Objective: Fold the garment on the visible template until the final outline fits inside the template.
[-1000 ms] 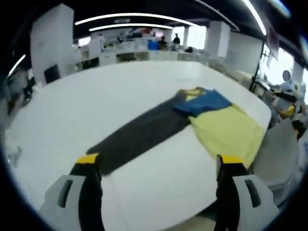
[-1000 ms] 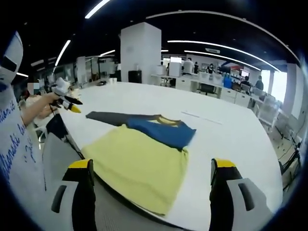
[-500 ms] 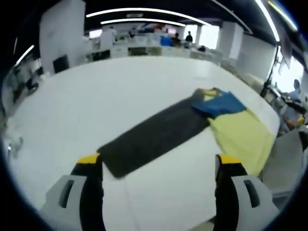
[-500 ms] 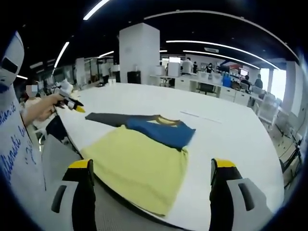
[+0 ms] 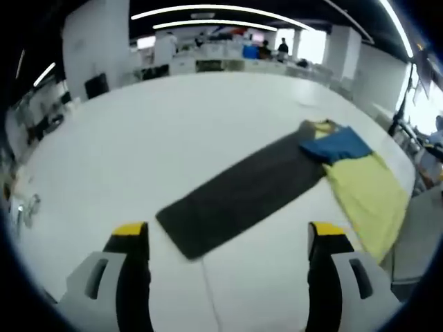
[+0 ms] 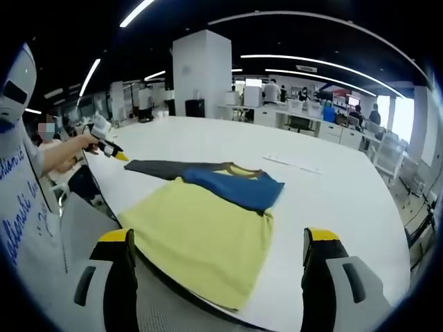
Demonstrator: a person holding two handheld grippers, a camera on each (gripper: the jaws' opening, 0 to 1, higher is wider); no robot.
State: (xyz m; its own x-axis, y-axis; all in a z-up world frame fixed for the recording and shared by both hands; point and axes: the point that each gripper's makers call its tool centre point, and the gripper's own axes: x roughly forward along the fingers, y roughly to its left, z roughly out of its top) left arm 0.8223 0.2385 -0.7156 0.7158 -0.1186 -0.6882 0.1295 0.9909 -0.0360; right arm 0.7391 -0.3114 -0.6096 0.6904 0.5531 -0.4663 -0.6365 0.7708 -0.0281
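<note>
A yellow garment [image 6: 201,232] with a blue upper part [image 6: 239,187] lies flat near the white table's edge. Its collar end rests on one end of a long dark grey template [image 6: 163,168]. In the left gripper view the template [image 5: 242,197] runs from just ahead of my jaws to the garment [image 5: 367,190] at the right. My left gripper [image 5: 227,235] is open above the bare table, short of the template's near corner. A hand holds that left gripper [image 6: 107,146] by the template's far end. My right gripper [image 6: 218,238] is open, off the table edge, facing the garment.
A grey chair [image 6: 73,232] stands against the table edge beside the garment. The white table [image 5: 138,138] stretches wide around the template. A white pillar [image 6: 201,69] and office desks with people stand far behind. A person's sleeve [image 6: 17,200] is at the left.
The left gripper's camera has swung toward the template's near end, so the garment now sits further right. In the right gripper view the hand-held left gripper edged closer to the template. The garment lies unchanged.
</note>
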